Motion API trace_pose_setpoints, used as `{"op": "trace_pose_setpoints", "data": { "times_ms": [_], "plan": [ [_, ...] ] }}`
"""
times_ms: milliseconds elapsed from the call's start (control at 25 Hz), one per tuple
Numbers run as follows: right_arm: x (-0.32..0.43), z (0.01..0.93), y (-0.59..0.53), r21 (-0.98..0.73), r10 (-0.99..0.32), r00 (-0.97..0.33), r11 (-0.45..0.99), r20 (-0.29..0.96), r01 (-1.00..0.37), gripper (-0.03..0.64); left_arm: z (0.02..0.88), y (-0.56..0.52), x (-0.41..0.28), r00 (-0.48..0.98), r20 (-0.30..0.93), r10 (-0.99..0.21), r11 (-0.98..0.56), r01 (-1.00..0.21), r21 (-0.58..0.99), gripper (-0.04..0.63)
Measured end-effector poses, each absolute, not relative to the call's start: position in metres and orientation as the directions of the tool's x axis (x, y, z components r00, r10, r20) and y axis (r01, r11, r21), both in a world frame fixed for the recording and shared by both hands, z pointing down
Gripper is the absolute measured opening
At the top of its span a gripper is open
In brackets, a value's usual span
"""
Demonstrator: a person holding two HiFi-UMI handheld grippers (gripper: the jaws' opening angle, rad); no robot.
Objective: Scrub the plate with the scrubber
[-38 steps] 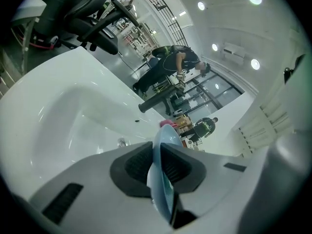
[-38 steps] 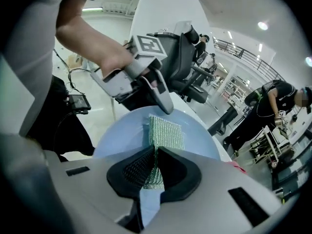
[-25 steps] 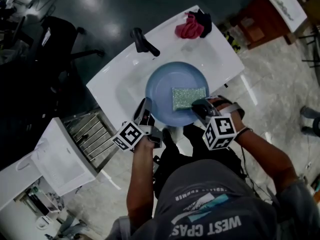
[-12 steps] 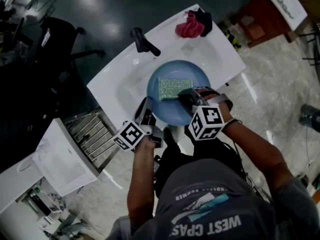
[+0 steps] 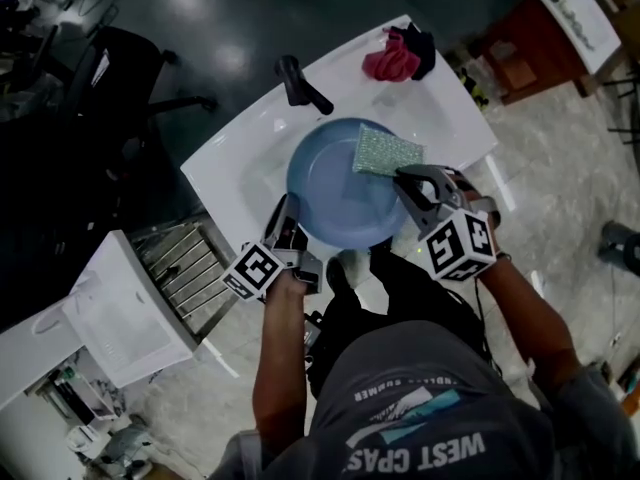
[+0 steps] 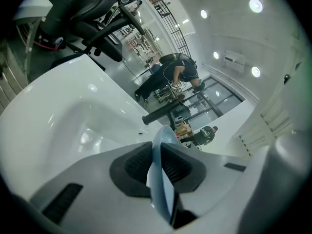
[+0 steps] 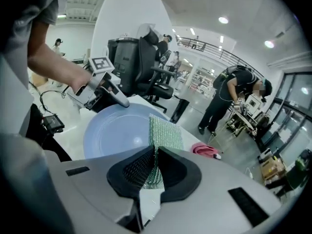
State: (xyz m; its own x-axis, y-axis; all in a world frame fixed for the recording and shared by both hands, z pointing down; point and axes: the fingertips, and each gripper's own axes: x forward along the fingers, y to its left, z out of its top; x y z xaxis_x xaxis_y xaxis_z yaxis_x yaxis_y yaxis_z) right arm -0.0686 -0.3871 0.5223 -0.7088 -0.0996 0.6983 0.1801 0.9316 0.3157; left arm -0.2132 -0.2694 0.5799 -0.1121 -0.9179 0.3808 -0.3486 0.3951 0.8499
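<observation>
The only readable writing is on the person's grey shirt [image 5: 420, 408] below both tongs: the large white word "WEST", then a second word of which only some letters can be made out. A smaller line above it is too blurred to read. Each of the tongs carries a cube with black-and-white square markers and no lettering.

The left tongs [image 5: 287, 228] are narrowed to a slim gap, with the pads clamped on the near-left rim of the pale blue plate [image 5: 335, 183]. The rim runs edge-on between the ribbed black pads, and the plate tilts away ahead of them over the white basin [image 5: 240, 163].

The right tongs [image 5: 408, 180] are also drawn in narrow, pinching the near end of the green glittery scrubber [image 5: 385, 151]. The scrubber reaches forward from them and lies over the plate's far-right rim.

Beyond both tongs stands a black faucet [image 5: 303, 85]. Further beyond the right tongs, a pink cloth [image 5: 392, 61] lies on the basin's back ledge, touching a dark cloth [image 5: 420, 43].
</observation>
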Motion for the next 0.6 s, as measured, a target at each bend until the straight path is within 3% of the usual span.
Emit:
{"op": "trace_pose_setpoints", "data": {
  "times_ms": [240, 600],
  "plan": [
    [-0.039, 0.509, -0.433, 0.329, -0.222, -0.695, 0.944, 0.684, 0.022, 0.051, 0.58, -0.237, -0.253, -0.225, 0.387, -0.894, 0.443, -0.318, 0.838, 0.048],
    [-0.021, 0.525, -0.458, 0.356, -0.275, -0.628, 0.934, 0.728, 0.004, 0.051, 0.589, -0.161, -0.351, -0.454, 0.379, -0.807, 0.526, -0.259, 0.81, 0.048]
  ]
}}
